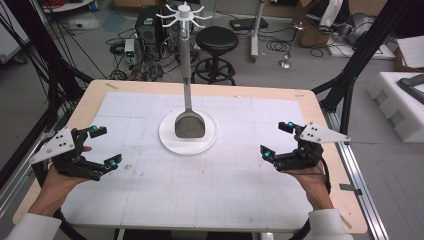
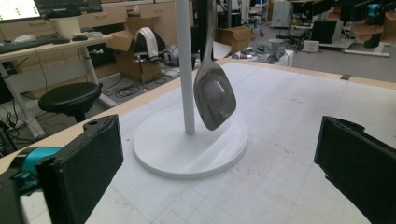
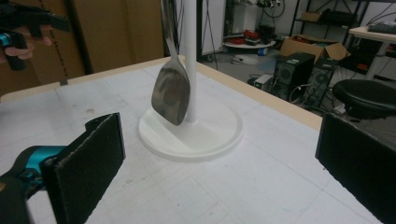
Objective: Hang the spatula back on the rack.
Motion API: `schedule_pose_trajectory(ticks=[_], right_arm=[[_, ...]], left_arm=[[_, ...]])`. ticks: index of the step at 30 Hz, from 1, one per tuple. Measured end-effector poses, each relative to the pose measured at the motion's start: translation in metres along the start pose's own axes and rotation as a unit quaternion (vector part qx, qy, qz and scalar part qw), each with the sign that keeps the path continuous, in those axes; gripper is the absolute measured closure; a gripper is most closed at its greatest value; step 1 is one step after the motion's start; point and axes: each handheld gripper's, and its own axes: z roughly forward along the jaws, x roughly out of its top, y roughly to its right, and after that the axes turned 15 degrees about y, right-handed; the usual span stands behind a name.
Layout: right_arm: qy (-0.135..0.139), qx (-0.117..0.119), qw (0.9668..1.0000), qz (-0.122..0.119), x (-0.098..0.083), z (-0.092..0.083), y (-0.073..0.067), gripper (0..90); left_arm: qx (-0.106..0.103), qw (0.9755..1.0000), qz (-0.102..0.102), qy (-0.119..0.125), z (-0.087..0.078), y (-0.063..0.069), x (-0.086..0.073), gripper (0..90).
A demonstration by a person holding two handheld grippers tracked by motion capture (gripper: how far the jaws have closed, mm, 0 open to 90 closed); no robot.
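A white stand (image 1: pixel 188 142) with a round base, a thin pole and hooks on top rises from the middle of the table. From it hangs a large metal spoon (image 1: pixel 189 125), its bowl just above the base. My left gripper (image 1: pixel 106 146) hovers low at the left of the mat, open, with nothing between its fingers. My right gripper (image 1: pixel 276 139) mirrors it at the right, also open and holding nothing. In the left gripper view the spoon (image 2: pixel 215 95) hangs beside the pole (image 2: pixel 185 70), well beyond my black pads (image 2: pixel 79 172). The right gripper view has the spoon (image 3: pixel 172 93) ahead over the base (image 3: pixel 191 140).
A white gridded mat (image 1: pixel 150 190) covers the wooden table (image 1: pixel 90 100). Behind the table stand a black stool (image 1: pixel 216 40), a computer tower (image 1: pixel 146 25) and loose cables. White foam blocks (image 1: pixel 400 105) lie off the table's right edge.
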Motion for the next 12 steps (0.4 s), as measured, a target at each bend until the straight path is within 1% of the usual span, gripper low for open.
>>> schedule_pose_trajectory(ticks=[4,5,7,8,9,12], right_arm=[[0.006,-0.005,0.9999,0.006,-0.011,-0.006,0.0,0.0],[0.006,-0.006,0.9999,0.007,-0.014,-0.007,0.0,0.0],[0.008,-0.013,0.9998,0.011,-0.02,-0.011,0.002,0.0],[0.007,-0.014,0.9998,0.014,-0.023,-0.013,0.003,0.0],[0.007,-0.017,0.9997,0.016,-0.025,-0.014,0.003,0.0],[0.01,-0.02,0.9996,0.018,-0.028,-0.017,0.005,0.0]], left_arm=[[-0.001,1.0,0.004,-0.001,-0.005,0.001,-0.008,1.7],[-0.002,1.0,0.0,0.001,-0.006,0.001,-0.01,1.7],[0.0,1.0,0.0,0.001,-0.006,0.0,-0.013,1.7],[-0.001,1.0,-0.004,0.001,-0.006,0.0,-0.014,1.7],[-0.002,1.0,-0.002,-0.002,-0.005,0.0,-0.014,1.7],[-0.005,1.0,-0.002,0.001,-0.004,0.0,-0.014,1.7]])
